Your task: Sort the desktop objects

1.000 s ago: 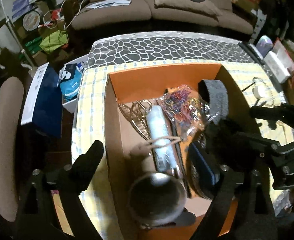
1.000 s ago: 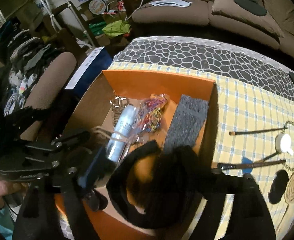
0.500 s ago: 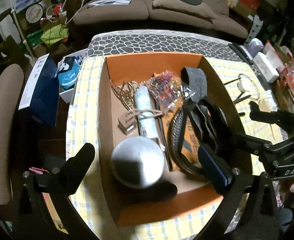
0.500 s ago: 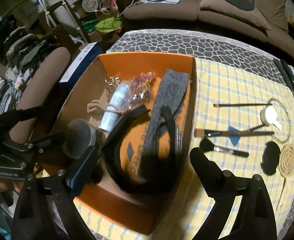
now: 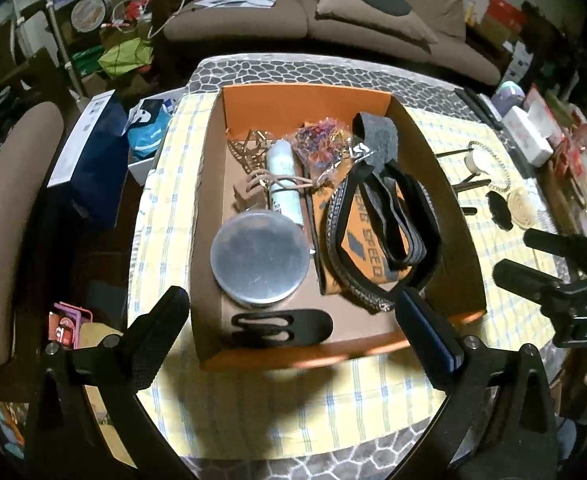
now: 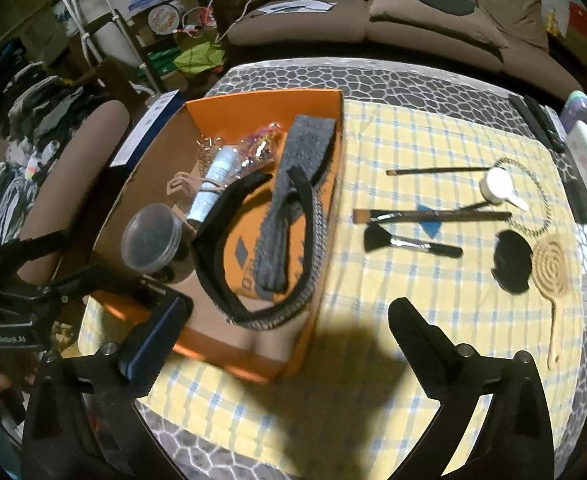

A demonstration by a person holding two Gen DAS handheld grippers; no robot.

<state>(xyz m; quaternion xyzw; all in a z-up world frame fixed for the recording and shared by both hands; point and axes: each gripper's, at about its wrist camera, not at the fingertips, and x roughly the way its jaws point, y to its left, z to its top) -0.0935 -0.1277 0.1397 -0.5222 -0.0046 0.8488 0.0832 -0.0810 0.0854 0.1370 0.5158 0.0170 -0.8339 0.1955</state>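
Observation:
An orange cardboard box (image 5: 305, 96) (image 6: 261, 104) on the yellow checked tablecloth holds a round silver-lidded tin (image 5: 259, 258) (image 6: 151, 236), a white tube (image 5: 283, 176), a bag of coloured bands (image 5: 321, 142), headbands (image 5: 385, 208) (image 6: 289, 200) and a black hair clip (image 5: 281, 326). My left gripper (image 5: 293, 340) is open and empty above the box's near edge. My right gripper (image 6: 289, 340) is open and empty above the box's near right corner. Makeup brushes (image 6: 413, 244), a white jar (image 6: 497, 186), a black puff (image 6: 511, 260) and a woven spiral (image 6: 551, 266) lie right of the box.
A brown sofa (image 5: 333, 20) stands behind the table. A chair (image 5: 9, 208) and a navy box (image 5: 89, 160) are on the left. White boxes and clutter (image 5: 533, 136) sit at the right edge. A beaded chain (image 6: 541, 196) circles the jar.
Both grippers have drawn back and up from the box. The left one let go of the round tin, the right one of the headbands; both now rest in the box.

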